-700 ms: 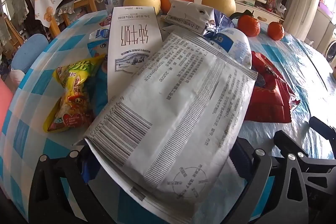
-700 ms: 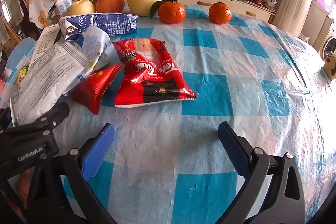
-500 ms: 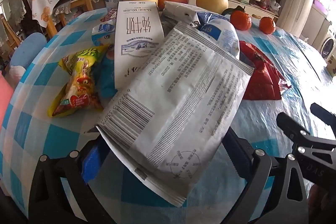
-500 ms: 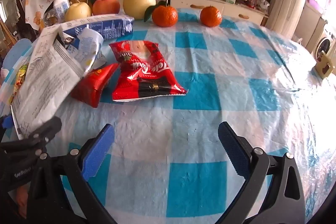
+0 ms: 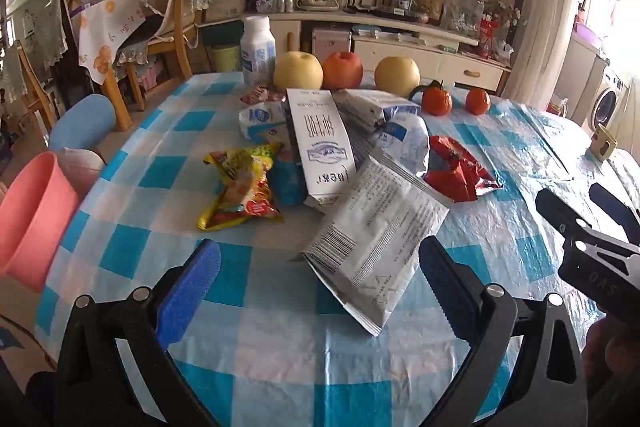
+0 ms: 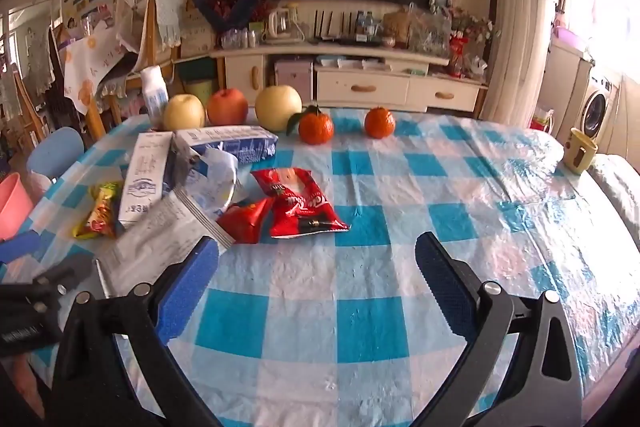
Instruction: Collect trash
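A pile of trash lies on the blue-checked table (image 5: 280,343): a grey printed pouch (image 5: 376,239), a white milk carton (image 5: 322,143), a yellow snack wrapper (image 5: 240,191), a crumpled blue-white bag (image 5: 404,143) and a red snack bag (image 5: 456,171). My left gripper (image 5: 316,291) is open and empty, just in front of the grey pouch. My right gripper (image 6: 316,287) is open and empty over bare cloth, in front of the red snack bags (image 6: 298,205). The grey pouch (image 6: 160,247) lies at its left.
Two pears, an apple (image 5: 342,69) and two tangerines (image 5: 436,101) line the far edge beside a white bottle (image 5: 258,51). A pink bin (image 5: 32,219) stands off the table's left edge. A yellow mug (image 6: 580,151) sits far right. Chairs stand behind left.
Both grippers have drawn back and up from the table, so the trash pile looks smaller and farther. The grey pouch now lies flat, outside the left gripper's fingers.
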Demonstrator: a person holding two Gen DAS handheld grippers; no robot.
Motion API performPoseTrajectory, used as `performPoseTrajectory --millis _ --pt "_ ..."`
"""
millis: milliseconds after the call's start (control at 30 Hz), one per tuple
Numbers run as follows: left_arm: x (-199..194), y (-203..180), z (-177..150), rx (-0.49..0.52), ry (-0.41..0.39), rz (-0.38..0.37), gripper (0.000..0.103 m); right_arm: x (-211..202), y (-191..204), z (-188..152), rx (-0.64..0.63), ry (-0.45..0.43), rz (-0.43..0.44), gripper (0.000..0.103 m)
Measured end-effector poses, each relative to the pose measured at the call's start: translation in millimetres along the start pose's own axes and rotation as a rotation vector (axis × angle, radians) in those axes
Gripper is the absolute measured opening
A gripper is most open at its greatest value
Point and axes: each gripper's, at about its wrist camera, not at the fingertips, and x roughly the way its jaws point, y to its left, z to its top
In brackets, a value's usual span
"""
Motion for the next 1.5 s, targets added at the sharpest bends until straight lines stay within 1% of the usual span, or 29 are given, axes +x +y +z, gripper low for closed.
performPoseTrajectory --millis 133,267,433,667,867,1133,1500 --pt "-36 25 6 -0.016 -0.072 0.015 0.098 -28 13 -5 -0.009 -0.039 -0.005 0.099" --pt "-64 45 6 -0.024 -0.113 0.032 0.098 -54 26 -10 -0.005 -0.073 0.01 0.099" --pt "-95 62 -1 -0.006 -0.166 0.071 0.098 -86 44 -18 -0.019 -0.122 0.019 0.099" --pt "-124 81 -10 0.001 -0.233 0.122 0.098 -110 59 -28 -0.022 -0.164 0.048 0.099" --pt "-133 87 -16 0.004 -0.256 0.145 0.098 -125 67 -35 -0.041 -0.211 0.054 0.099" --pt "-130 90 -22 0.012 -0.249 0.153 0.098 -132 73 -39 -0.083 -0.255 0.066 0.099" --pt "-121 86 -27 0.035 -0.242 0.168 0.098 -123 65 -42 -0.063 -0.242 0.093 0.099"
